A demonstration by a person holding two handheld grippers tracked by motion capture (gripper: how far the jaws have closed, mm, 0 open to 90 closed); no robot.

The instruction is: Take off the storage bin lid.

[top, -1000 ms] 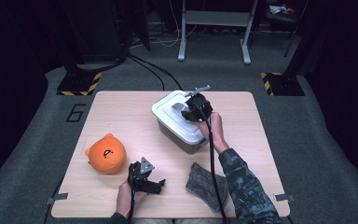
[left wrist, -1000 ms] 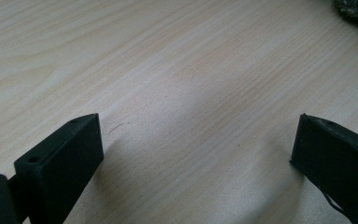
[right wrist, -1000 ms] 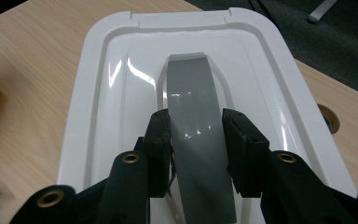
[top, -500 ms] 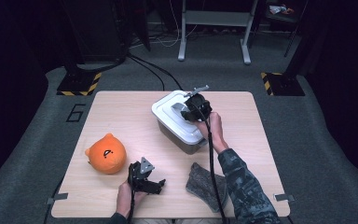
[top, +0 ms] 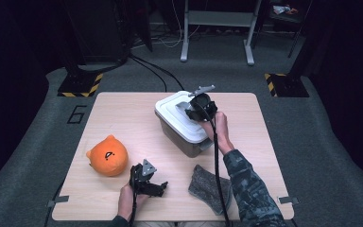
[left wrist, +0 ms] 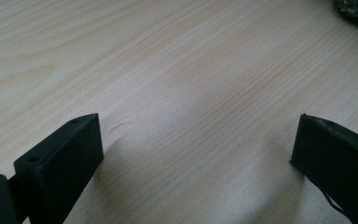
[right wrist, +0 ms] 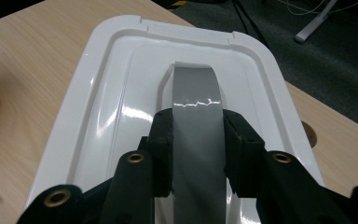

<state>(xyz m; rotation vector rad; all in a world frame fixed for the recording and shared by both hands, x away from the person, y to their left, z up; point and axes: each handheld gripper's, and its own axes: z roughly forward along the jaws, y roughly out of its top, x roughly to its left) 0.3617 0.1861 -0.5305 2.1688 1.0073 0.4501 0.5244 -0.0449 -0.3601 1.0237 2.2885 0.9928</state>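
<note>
The right gripper [right wrist: 196, 154] is clamping the lid [right wrist: 112, 84]'s grey handle [right wrist: 196, 100]; lifting is left, and the left gripper [left wrist: 193, 149] is idling wide open.

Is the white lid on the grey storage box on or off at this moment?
On. The white plastic lid sits flat across the grey box, edges flush all round, while the right hand-held gripper clamps its grey handle.
</note>
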